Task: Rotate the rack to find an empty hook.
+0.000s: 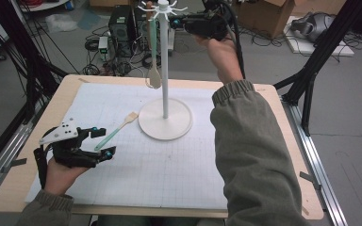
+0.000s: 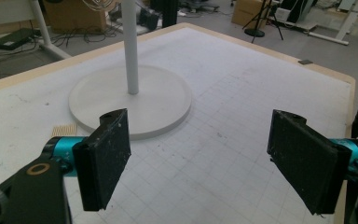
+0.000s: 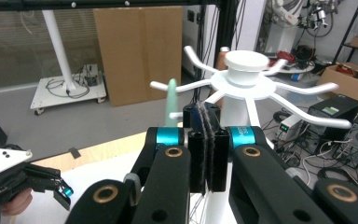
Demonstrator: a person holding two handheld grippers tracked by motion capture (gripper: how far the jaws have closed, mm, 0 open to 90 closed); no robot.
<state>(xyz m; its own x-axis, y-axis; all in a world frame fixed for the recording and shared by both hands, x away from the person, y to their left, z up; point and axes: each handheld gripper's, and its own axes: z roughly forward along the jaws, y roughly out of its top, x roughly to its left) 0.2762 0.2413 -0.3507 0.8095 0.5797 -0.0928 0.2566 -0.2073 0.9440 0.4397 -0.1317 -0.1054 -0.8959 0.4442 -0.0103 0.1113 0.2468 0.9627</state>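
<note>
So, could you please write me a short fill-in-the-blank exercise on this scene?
1. The spoon hangs from the white ____.
2. The brush lies on the mat between the jaws of the ____ gripper.
3. The right gripper, up by the top of the rack, has its jaws ____.

Missing words: rack; left; shut

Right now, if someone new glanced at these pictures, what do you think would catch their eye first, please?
Most likely the tall white hanging stand at the far middle of the table, with a pale green spoon dangling from one of its top hooks. The right gripper is raised beside those hooks, its jaws shut. Near the table's left side, the left gripper rests with open jaws around the handle of a pale green brush lying on the gridded mat.
</note>
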